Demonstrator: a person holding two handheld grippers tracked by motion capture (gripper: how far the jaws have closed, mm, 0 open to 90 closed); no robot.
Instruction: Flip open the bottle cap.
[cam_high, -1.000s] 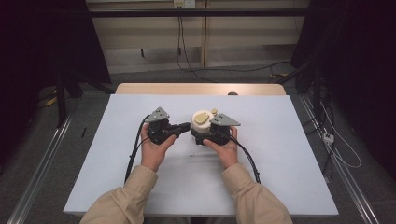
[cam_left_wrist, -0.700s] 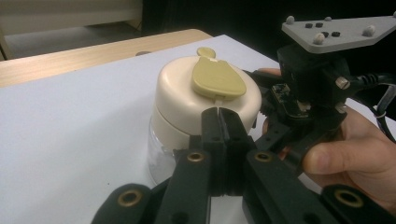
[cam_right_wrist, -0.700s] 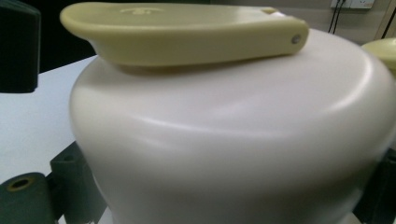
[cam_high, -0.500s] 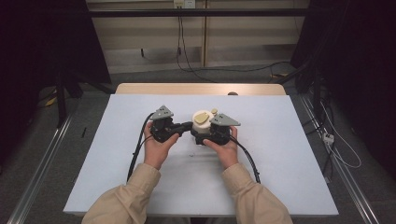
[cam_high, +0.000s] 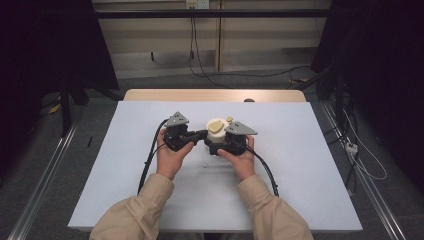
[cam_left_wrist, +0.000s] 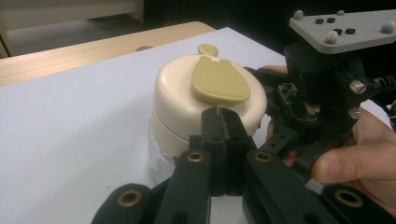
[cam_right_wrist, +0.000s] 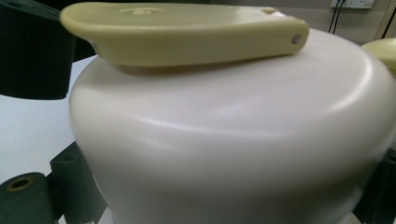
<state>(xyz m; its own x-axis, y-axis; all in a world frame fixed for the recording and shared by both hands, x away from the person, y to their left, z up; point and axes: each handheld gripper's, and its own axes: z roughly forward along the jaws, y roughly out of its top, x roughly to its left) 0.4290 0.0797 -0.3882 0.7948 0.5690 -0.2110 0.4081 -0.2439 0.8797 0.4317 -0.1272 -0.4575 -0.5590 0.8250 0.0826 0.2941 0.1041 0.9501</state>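
1. A white rectangular tabletop (cam_high: 125, 165) carries the scene; the jar sits near its middle, toward the far edge, between a person's two hands.
2. The right hand-held gripper (cam_high: 220, 145), black with a grey three-cornered plate on top, has its jaws either side of the jar's lid, seemingly clamped on it and steadying the jar.
3. The left hand-held gripper (cam_left_wrist: 222, 133) has its jaws pressed together on nothing, their tips touching or just short of the lid's side, directly below the flap's free edge.
4. The clear-bodied jar with a rounded cream plastic lid (cam_left_wrist: 187, 100) stands upright on the tabletop; its contents cannot be made out.
5. An olive-yellow, teardrop-shaped flap (cam_left_wrist: 219, 81) lies flat on the lid, pinned at its narrow end, beside a small knob of the same colour.
6. Judged from this, the step is lifting the flap: best to hook under its broad free edge and push upward gently while the right grip stays firm, lest the smooth lid twist.
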